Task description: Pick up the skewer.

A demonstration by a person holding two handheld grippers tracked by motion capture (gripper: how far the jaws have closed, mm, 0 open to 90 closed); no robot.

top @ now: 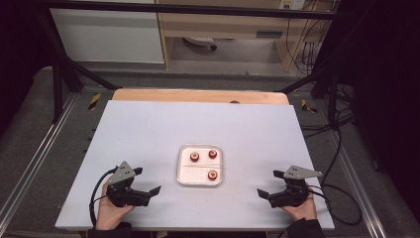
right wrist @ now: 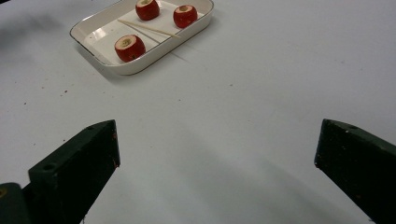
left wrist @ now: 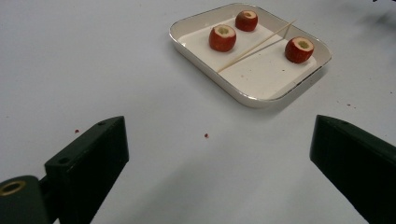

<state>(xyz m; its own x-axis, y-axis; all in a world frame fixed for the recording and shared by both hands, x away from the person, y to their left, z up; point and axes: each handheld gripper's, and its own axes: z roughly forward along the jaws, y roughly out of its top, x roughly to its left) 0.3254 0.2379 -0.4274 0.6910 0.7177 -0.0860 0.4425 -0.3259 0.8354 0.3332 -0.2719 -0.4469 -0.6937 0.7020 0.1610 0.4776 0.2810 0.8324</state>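
A shallow white tray (top: 182, 171) (left wrist: 252, 95) (right wrist: 140, 65) sits at the middle of the table. In it lie three red cored fruits (top: 194, 156) (left wrist: 222, 38) (right wrist: 129, 47) and a thin wooden skewer (top: 200, 167) (left wrist: 254, 46) (right wrist: 147, 29). My left gripper (top: 147, 180) (left wrist: 219, 158) rests near the front edge, left of the tray, open and empty, pointing toward it. My right gripper (top: 270, 183) (right wrist: 217, 158) rests at the front right, also open with nothing between its black fingers (right wrist: 74, 172).
The pale table top (top: 148, 129) carries a few small red crumbs (left wrist: 206, 135). A wooden board edge (top: 198, 95) lies behind it. Cables (top: 341, 193) trail at the right, and metal frame rails (top: 29, 168) run along both sides.
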